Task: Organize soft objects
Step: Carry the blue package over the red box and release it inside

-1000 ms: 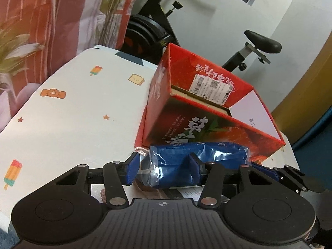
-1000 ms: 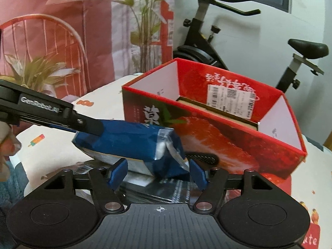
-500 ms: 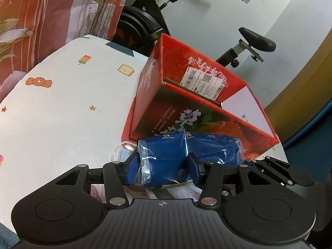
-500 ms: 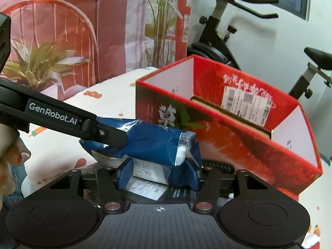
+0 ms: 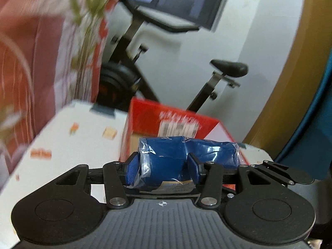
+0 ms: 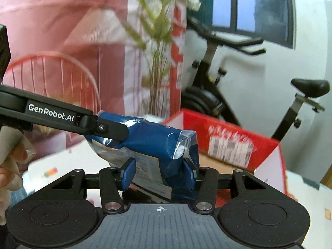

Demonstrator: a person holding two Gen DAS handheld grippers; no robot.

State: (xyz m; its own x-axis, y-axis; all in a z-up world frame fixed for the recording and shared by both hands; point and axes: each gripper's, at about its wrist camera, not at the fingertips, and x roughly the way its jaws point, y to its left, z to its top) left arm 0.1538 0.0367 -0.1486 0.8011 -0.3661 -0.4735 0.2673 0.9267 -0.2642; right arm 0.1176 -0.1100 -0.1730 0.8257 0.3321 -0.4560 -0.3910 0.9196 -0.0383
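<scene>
A soft blue plastic-wrapped pack (image 5: 166, 159) is held between both grippers, lifted above the table. My left gripper (image 5: 162, 168) is shut on its left end. My right gripper (image 6: 158, 173) is shut on its other end (image 6: 157, 143). The left gripper's arm (image 6: 62, 116) shows in the right wrist view, clamped on the pack's far end. The open red strawberry box (image 5: 174, 118) stands just beyond the pack, with a shipping label inside; it also shows in the right wrist view (image 6: 228, 137).
The table has a white cloth with small prints (image 5: 62, 145). An exercise bike (image 5: 220, 72) stands behind the box. A red and pink plant-print curtain (image 6: 83, 41) hangs at the left. A person's hand (image 6: 12, 161) holds the left gripper.
Both grippers have lifted the blue pack higher and tilted up, so the box now sits lower and farther in view. The background is blurred from motion. Both grips stay shut.
</scene>
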